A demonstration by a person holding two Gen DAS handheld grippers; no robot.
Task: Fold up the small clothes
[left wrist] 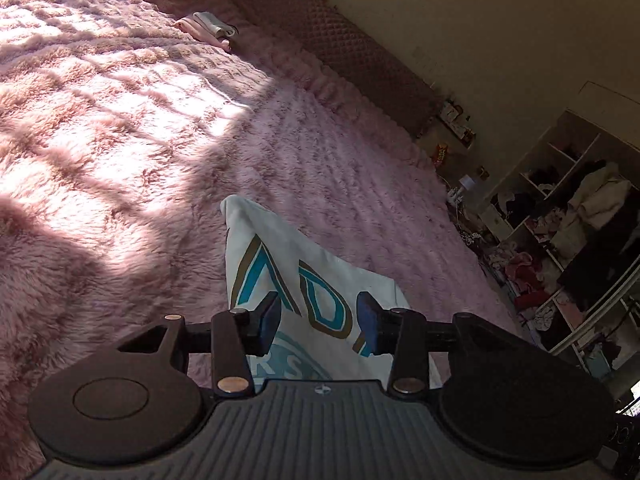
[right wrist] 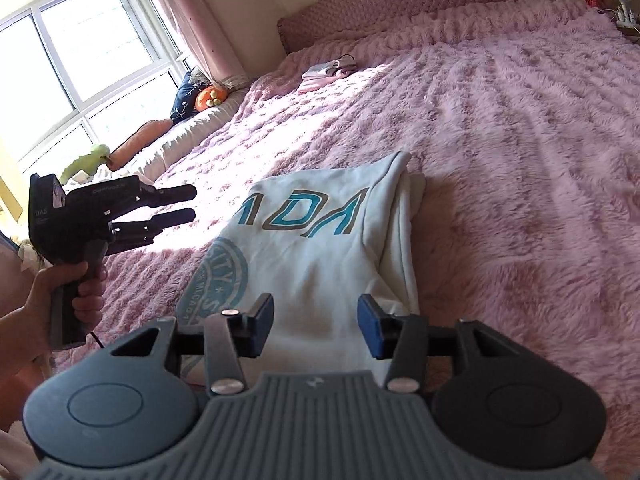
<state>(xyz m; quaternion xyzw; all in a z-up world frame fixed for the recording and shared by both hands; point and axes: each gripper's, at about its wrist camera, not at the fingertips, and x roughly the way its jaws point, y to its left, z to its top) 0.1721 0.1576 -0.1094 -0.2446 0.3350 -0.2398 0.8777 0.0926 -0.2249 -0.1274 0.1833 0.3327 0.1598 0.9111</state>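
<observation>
A white garment point(right wrist: 320, 248) with teal letters and a round teal print lies partly folded on the fluffy pink blanket point(right wrist: 520, 140), its right side doubled over. My right gripper point(right wrist: 316, 322) hovers over its near end, open, the blue pads clear of the cloth. A hand holds my left gripper point(right wrist: 192, 202) off the garment's left edge above the blanket, its two fingers apart with nothing between them. In the left wrist view the left gripper point(left wrist: 320, 320) stands open over the same garment point(left wrist: 304, 264), whose far corner peaks up.
A small stack of folded pink and white clothes point(right wrist: 328, 72) sits near the padded headboard point(right wrist: 420, 4). A window point(right wrist: 72, 52) and plush toys point(right wrist: 210, 98) line the left side. An open shelf unit point(left wrist: 560, 232) stuffed with clothes stands beyond the bed's edge.
</observation>
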